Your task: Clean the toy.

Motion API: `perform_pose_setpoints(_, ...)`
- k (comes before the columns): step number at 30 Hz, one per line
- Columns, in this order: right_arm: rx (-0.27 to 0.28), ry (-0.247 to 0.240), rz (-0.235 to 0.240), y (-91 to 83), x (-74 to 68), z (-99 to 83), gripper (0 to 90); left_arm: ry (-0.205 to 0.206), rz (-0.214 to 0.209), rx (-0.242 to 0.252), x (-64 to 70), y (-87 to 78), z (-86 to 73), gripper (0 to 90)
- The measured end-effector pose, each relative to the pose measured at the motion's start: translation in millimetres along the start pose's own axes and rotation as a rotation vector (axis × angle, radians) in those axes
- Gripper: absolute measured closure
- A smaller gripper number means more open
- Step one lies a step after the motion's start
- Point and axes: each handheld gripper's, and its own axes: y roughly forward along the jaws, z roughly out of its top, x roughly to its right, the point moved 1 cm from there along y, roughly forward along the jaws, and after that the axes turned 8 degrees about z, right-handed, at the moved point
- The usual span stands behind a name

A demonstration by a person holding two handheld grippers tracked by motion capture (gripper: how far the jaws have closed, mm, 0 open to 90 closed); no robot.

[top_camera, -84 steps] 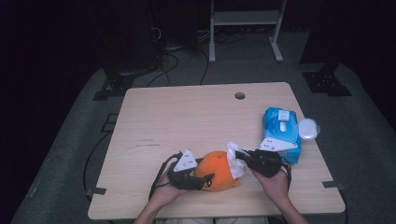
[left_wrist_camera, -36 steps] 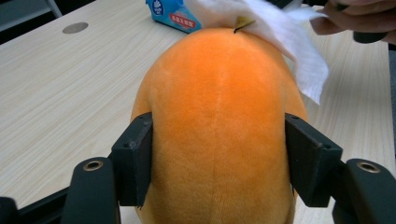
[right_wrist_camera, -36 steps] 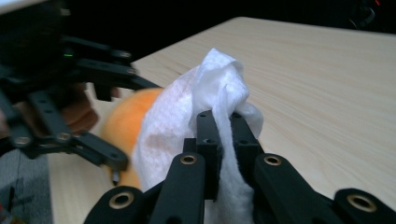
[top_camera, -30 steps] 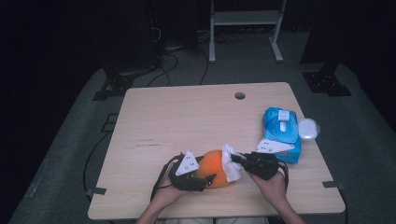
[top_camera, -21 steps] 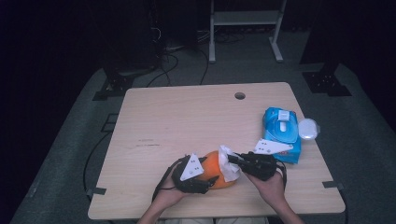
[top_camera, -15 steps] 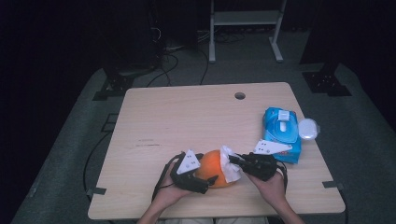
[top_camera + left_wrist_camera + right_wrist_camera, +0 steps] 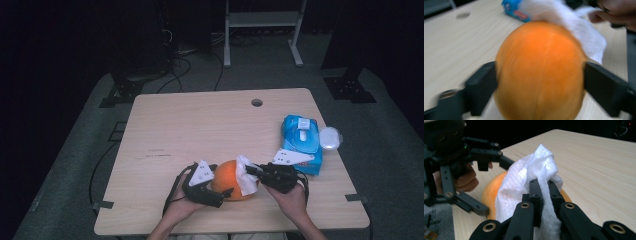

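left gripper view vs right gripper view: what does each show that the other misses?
Left gripper view alone: its own jaws clamped on both sides of the orange pumpkin, a corner of the blue wipes pack, the table's hole.

Right gripper view alone: its own jaws pinched on the white wipe, plus the left gripper from outside.

Both: pumpkin, wipe draped on it, wooden table.

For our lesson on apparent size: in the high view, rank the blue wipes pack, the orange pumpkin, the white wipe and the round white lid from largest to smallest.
1. Blue wipes pack
2. Orange pumpkin, partly hidden
3. White wipe, crumpled
4. Round white lid, close to the wipe, so unsure
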Motion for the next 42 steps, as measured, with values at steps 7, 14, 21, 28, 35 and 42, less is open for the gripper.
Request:
perform_pose_setpoints(7, 0.003, -0.069, 0.091, 12.1, -26.2, 9.3, 84.7, 0.2, 0.01, 0.032, 15.5, -3.3, 2.0, 32.1)
perform_pose_setpoints(14, -0.009, -0.073, 0.002, 0.9, -14.1, 10.9, 84.8, 0.107, -0.01, 0.046, 11.5, -2.9, 2.4, 16.4)
perform_pose_setpoints(21, -0.003, -0.056, 0.051, 6.1, -23.4, 11.0, 84.8, 0.123, -0.021, 0.027, 9.9, -2.2, 2.1, 30.5)
perform_pose_setpoints(28, -0.005, -0.108, 0.035, 8.0, -29.1, 15.5, 84.8, 0.297, 0.007, 0.058, 24.5, -7.3, 1.9, 37.1)
perform_pose_setpoints(35, -0.01, -0.111, 0.01, 3.1, -28.7, 11.8, 84.9, 0.145, -0.042, 0.056, 20.2, -0.9, 8.3, 16.3)
perform_pose_setpoints(42, -0.028, -0.119, 0.01, 6.2, -25.2, 14.0, 84.9, 0.16, -0.032, 0.033, 13.7, -6.8, 0.3, 32.3)
